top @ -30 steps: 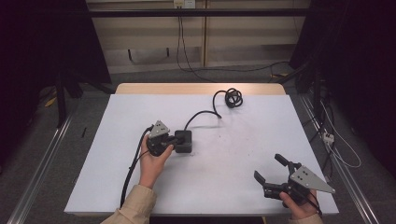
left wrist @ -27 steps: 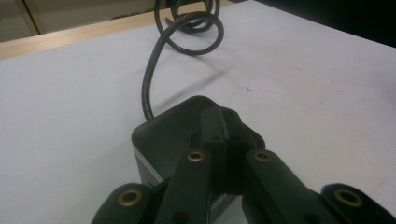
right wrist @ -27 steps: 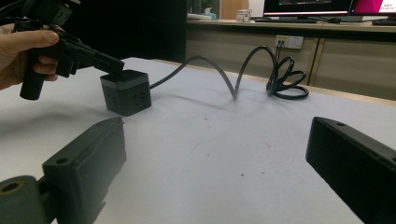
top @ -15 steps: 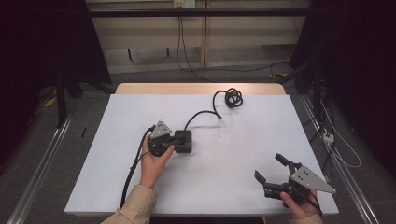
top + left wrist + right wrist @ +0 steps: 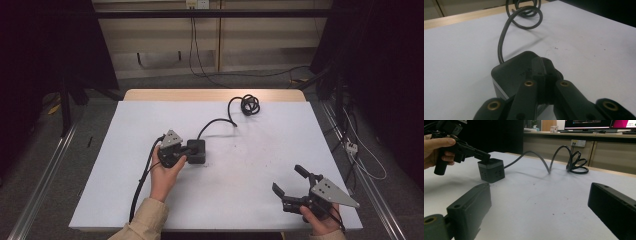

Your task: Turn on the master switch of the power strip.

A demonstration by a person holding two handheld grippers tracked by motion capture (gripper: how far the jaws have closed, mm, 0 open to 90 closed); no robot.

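On the white counter (image 5: 260, 165) our dark power cube (image 5: 196, 151) sits left of centre, its cable (image 5: 220, 122) trailing back; our left gripper (image 5: 541, 72), jaws pressed together, rests on its top, seemingly steadying it, while the right gripper (image 5: 291, 185) waits spread.

A lab or office: monitors (image 5: 599, 123) on a bench, wall sockets (image 5: 577, 143).
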